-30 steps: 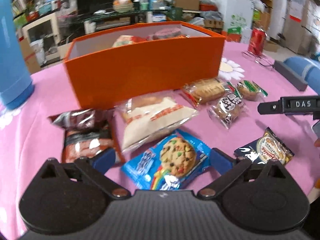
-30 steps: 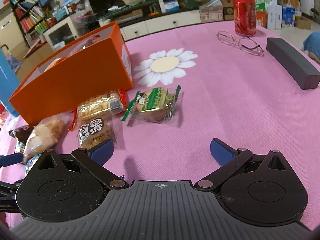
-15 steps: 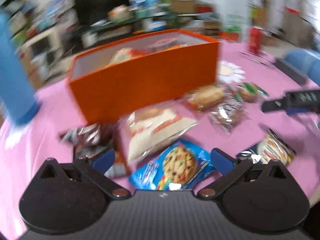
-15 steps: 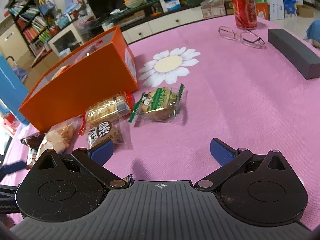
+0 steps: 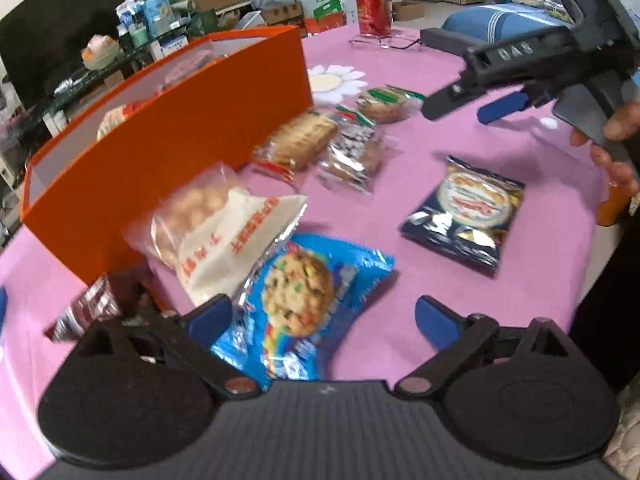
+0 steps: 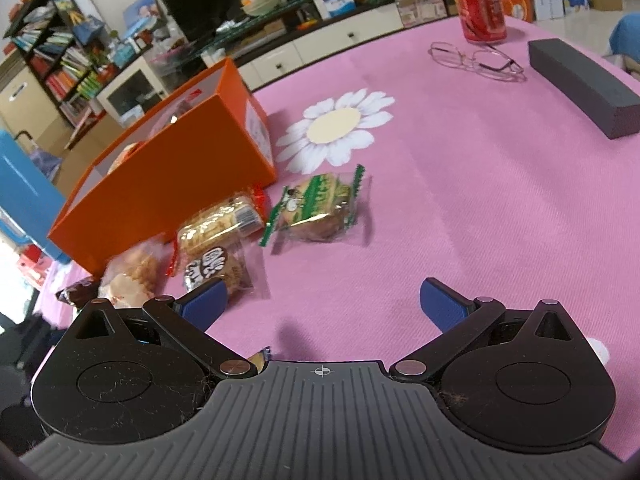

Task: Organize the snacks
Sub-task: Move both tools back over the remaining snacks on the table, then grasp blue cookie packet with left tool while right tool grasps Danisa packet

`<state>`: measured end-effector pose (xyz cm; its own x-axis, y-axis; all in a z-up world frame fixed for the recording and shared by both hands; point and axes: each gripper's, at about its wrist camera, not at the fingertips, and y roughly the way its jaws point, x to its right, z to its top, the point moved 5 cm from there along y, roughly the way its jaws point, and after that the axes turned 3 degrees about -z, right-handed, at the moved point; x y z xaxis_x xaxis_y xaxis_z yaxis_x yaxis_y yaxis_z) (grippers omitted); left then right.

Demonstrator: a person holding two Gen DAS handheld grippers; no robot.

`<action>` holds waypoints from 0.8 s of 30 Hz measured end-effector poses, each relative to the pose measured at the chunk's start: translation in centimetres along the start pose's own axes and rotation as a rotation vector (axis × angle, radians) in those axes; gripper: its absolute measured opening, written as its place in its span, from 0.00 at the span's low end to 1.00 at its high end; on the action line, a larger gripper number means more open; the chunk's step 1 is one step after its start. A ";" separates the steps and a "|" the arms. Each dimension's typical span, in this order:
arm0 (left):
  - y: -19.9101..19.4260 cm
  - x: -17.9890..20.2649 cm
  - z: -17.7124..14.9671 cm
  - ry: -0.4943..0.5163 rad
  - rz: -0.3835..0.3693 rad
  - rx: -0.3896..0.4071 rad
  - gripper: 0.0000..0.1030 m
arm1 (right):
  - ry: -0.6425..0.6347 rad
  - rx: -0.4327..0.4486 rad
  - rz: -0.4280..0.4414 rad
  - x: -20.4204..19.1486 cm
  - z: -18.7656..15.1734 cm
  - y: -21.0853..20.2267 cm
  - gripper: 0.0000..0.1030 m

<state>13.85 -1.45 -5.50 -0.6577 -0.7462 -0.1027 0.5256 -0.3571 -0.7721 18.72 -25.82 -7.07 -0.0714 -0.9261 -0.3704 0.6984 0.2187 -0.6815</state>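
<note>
An orange box (image 5: 160, 152) with snacks inside stands on the pink tablecloth; it also shows in the right wrist view (image 6: 168, 184). In front of it lie several packets: a blue cookie packet (image 5: 304, 304), a white bun bag (image 5: 224, 228), a dark blue biscuit packet (image 5: 464, 212), a wafer packet (image 5: 296, 144), a brown packet (image 5: 352, 156) and a green-striped packet (image 6: 316, 208). My left gripper (image 5: 320, 316) is open just above the blue cookie packet. My right gripper (image 6: 324, 300) is open and empty over bare cloth, and also shows in the left wrist view (image 5: 488, 96).
A red soda can (image 6: 482, 4), glasses (image 6: 476, 60) and a dark grey block (image 6: 580, 84) sit at the far right of the table. A blue container (image 6: 24, 196) stands left of the box. A dark wrapper (image 5: 88, 308) lies at the box's near corner.
My left gripper has swung right and tilted, with the box now at the left. My right gripper has risen and moved slightly forward. Both stay open.
</note>
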 end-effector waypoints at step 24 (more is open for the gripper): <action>-0.3 -2.4 0.1 -0.250 0.006 -0.045 0.54 | -0.010 0.030 0.004 0.1 -0.1 -1.2 0.91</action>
<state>15.33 0.42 -4.96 -0.4979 -0.8660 0.0470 0.5009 -0.3314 -0.7995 17.83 -26.13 -6.30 -0.0619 -0.9284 -0.3664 0.7197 0.2129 -0.6609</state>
